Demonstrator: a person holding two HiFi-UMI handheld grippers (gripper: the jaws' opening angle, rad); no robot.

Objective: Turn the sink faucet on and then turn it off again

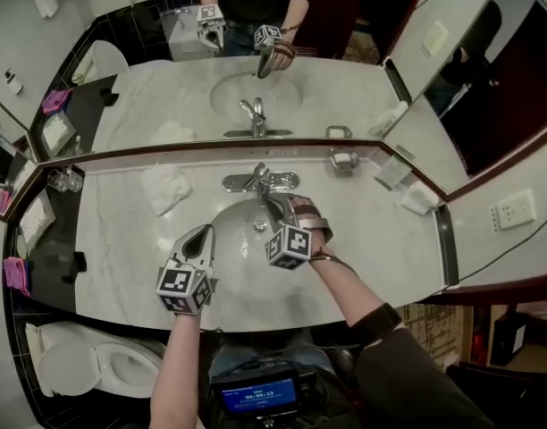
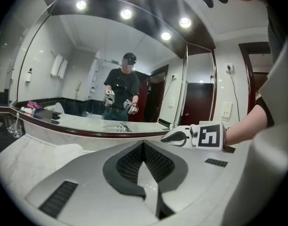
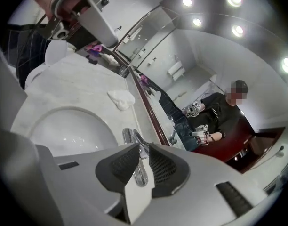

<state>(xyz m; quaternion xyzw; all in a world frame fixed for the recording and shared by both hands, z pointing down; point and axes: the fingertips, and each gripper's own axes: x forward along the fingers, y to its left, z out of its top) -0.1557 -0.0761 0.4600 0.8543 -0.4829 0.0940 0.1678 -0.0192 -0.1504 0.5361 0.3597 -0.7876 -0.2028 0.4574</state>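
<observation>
Hovering over the sink basin (image 1: 227, 232), the right gripper (image 3: 144, 148) has its jaws slightly apart and grasps nothing. The chrome faucet (image 1: 260, 182) stands just beyond its tips, in line with the gap. Under that gripper the basin shows its drain (image 1: 260, 226). The left gripper (image 1: 203, 233), clenched and empty, hangs beside the right one at the basin's left rim. A small dish (image 1: 343, 161) holding something white sits beyond and right of the right gripper. Glasses (image 1: 66, 180) stand well left of the left gripper.
</observation>
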